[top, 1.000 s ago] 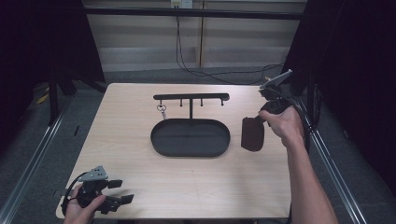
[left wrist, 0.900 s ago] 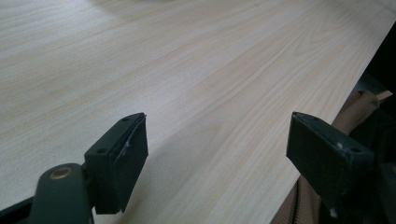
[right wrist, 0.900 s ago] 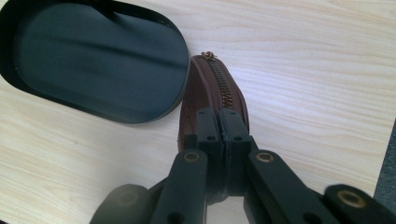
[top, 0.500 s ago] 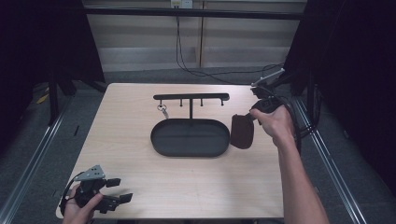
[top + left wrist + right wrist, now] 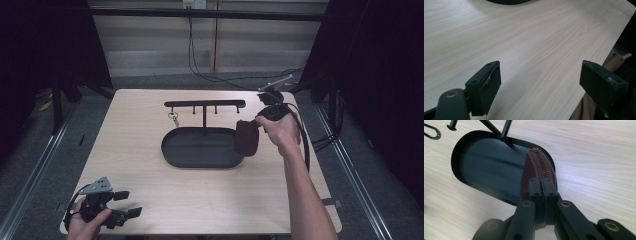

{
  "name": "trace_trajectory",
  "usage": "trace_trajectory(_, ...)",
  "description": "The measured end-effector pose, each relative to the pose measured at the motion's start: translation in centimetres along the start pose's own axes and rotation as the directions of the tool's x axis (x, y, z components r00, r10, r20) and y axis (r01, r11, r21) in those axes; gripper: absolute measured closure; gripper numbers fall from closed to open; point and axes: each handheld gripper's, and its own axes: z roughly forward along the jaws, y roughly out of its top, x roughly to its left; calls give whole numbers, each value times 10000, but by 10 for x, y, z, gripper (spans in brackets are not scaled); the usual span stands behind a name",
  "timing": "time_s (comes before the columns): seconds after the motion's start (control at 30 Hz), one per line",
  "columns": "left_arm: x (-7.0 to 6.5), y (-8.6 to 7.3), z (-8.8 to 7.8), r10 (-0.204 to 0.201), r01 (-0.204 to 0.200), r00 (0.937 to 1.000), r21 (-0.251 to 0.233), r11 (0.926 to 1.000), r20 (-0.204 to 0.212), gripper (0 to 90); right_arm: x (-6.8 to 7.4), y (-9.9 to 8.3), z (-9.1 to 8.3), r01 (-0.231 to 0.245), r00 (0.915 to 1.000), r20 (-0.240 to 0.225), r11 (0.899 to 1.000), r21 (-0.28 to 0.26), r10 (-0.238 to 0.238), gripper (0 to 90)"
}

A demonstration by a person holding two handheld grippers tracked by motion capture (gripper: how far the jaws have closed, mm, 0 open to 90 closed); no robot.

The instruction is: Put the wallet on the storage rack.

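My right gripper (image 5: 259,124) is shut on the top edge of a dark brown zip pouch (image 5: 247,138), which hangs upright over the right end of the black oval tray (image 5: 175,150). The right gripper view looks along its closed jaws (image 5: 541,187) at the pouch's brass zip (image 5: 541,162), with the tray (image 5: 486,165) beneath. Whether the pouch touches the tray I cannot tell. My left gripper (image 5: 129,204) rests at the table's near left corner. Its jaws (image 5: 541,77) have just been opening and stand open, with bare wood between them.
A black T-shaped hook rack (image 5: 205,104) rises from the tray's far edge, and a key ring (image 5: 173,118) hangs from its left side. The table's near edge runs close under the left gripper. Cables trail on the floor behind the table.
My right gripper has carried the pouch leftward, from beside the tray to over its right end. The left hand has stayed in place.
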Motion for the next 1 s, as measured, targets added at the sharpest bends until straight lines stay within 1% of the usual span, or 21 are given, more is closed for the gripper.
trace_trajectory(0.07, 0, 0, 0, -3, 3, 10000, 9, 10000, -4, 174, 2, 1, 2, -8, 10000, -75, 10000, 4, 8, 883)
trace_trajectory(0.1, 0, 0, 0, -4, 4, 10000, 26, 10000, -8, 174, 5, 2, 3, -16, 9998, -182, 10000, -87, 15, 883)
trace_trajectory(0.2, 0, 0, 0, 9, -9, 10000, 42, 10000, -26, 174, 7, 3, 5, -20, 9996, -285, 9998, -187, 15, 883)
trace_trajectory(0.23, 0, 0, 0, 8, -7, 10000, 43, 10000, -31, 174, 9, 3, 7, -114, 9990, -444, 9997, -228, 104, 884)
trace_trajectory(0.33, 0, 0, 0, -8, 8, 10000, 30, 10000, -30, 175, 10, 4, 10, -202, 9984, -534, 9991, -359, 183, 883)
trace_trajectory(0.37, 0, 0, 0, 6, -6, 10000, 39, 10000, -24, 175, 11, 3, 14, -222, 9977, -652, 9990, -395, 196, 884)
trace_trajectory(0.47, 0, 0, 0, 12, -12, 10000, 77, 10000, -66, 175, 12, 3, 18, -254, 9974, -677, 9988, -412, 226, 884)
trace_trajectory(0.5, -1, 0, 1, 10, -9, 10000, 139, 9999, -23, 176, 15, 2, 22, -235, 9973, -701, 9989, -415, 205, 884)
trace_trajectory(0.53, -1, 0, 1, 10, -9, 10000, 139, 9999, -23, 176, 15, 2, 22, -235, 9973, -701, 9989, -415, 205, 884)
trace_trajectory(0.57, -1, 0, 1, 46, -46, 10000, 136, 9999, -5, 176, 16, 0, 26, -316, 9965, -786, 9983, -495, 277, 885)
trace_trajectory(0.6, -1, 0, 1, 46, -46, 10000, 136, 9999, -5, 176, 16, 0, 26, -316, 9965, -786, 9983, -495, 277, 885)
trace_trajectory(0.63, -1, 0, 1, 56, -56, 10000, 147, 9999, -10, 176, 16, -2, 32, -303, 9957, -889, 9984, -472, 261, 884)
trace_trajectory(0.7, -1, 0, 1, 40, -40, 10000, 146, 9999, -6, 176, 15, -3, 34, -271, 9953, -942, 9983, -520, 221, 884)
trace_trajectory(0.73, -1, 0, 1, 22, -22, 10000, 138, 9999, -13, 178, 16, -4, 39, -362, 9938, -1073, 9980, -513, 305, 884)
trace_trajectory(0.77, -1, 0, 1, 28, -28, 10000, 149, 9999, -29, 178, 16, -4, 39, -362, 9938, -1073, 9980, -513, 305, 884)
trace_trajectory(0.8, -1, 0, 1, 34, -33, 10000, 165, 9999, -32, 179, 15, -5, 41, -412, 9924, -1178, 9977, -531, 347, 884)
trace_trajectory(0.93, 0, 0, 1, 59, -58, 10000, 210, 9998, -41, 179, 15, -9, 52, -585, 9886, -1421, 9964, -620, 492, 884)
trace_trajectory(0.97, 0, 0, 2, 54, -53, 10000, 219, 9997, -29, 179, 15, -10, 54, -629, 9863, -1561, 9962, -608, 528, 884)
trace_trajectory(1.0, 0, 0, 2, 56, -56, 10000, 213, 9998, -30, 179, 14, -11, 57, -668, 9858, -1581, 9959, -603, 566, 884)
